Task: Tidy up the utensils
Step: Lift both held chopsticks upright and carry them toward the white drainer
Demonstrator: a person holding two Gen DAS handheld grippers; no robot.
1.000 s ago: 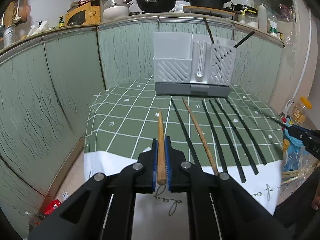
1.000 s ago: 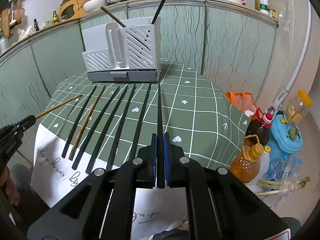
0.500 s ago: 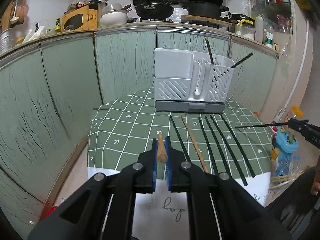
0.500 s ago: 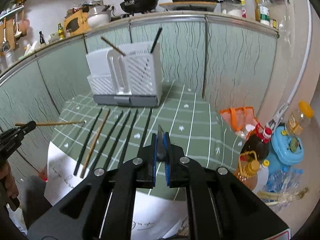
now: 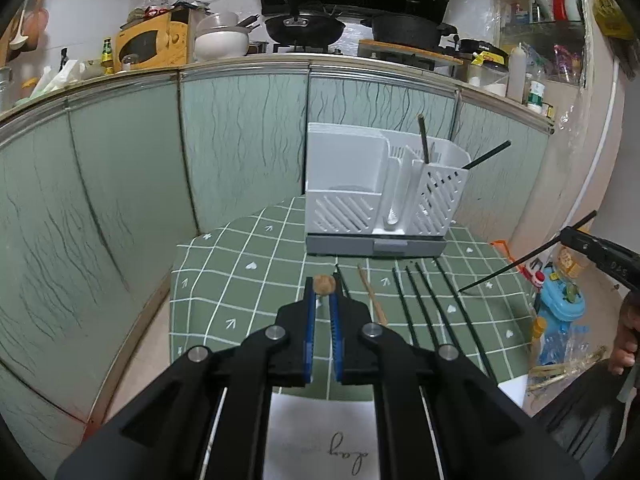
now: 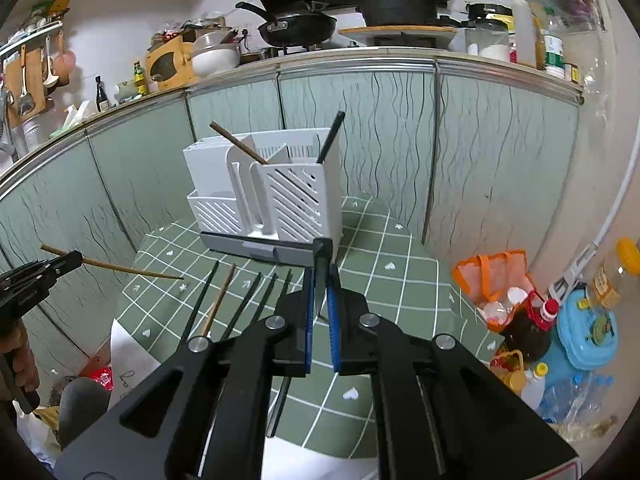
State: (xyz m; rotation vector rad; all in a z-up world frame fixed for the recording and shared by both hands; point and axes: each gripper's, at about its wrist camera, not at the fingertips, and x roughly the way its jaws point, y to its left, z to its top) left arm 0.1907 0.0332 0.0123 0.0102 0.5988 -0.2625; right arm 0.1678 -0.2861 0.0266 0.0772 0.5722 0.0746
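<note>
My left gripper (image 5: pixel 322 294) is shut on a wooden chopstick (image 5: pixel 323 285), seen end-on, held above the green checked table (image 5: pixel 248 280). My right gripper (image 6: pixel 321 280) is shut on a black chopstick (image 6: pixel 322 256), also lifted and pointing ahead. Each gripper shows in the other's view: the right gripper (image 5: pixel 596 250) with its black stick, the left gripper (image 6: pixel 40 276) with its wooden stick (image 6: pixel 120 269). The white utensil holder (image 5: pixel 376 192) (image 6: pixel 272 196) stands at the table's far side with one brown and one black stick in it. Several black chopsticks (image 5: pixel 416 304) and one wooden chopstick (image 5: pixel 372 296) lie on the cloth.
Green cabinet fronts (image 5: pixel 240 152) wrap closely behind the table. A white paper sheet (image 5: pixel 320 432) hangs over the front edge. To the right on the floor stand an orange bag (image 6: pixel 492 276), oil bottles (image 6: pixel 528 328) and a blue container (image 6: pixel 588 328).
Both grippers have risen, lifting their chopsticks off the cloth. The table and the holder now sit lower and farther off in both views.
</note>
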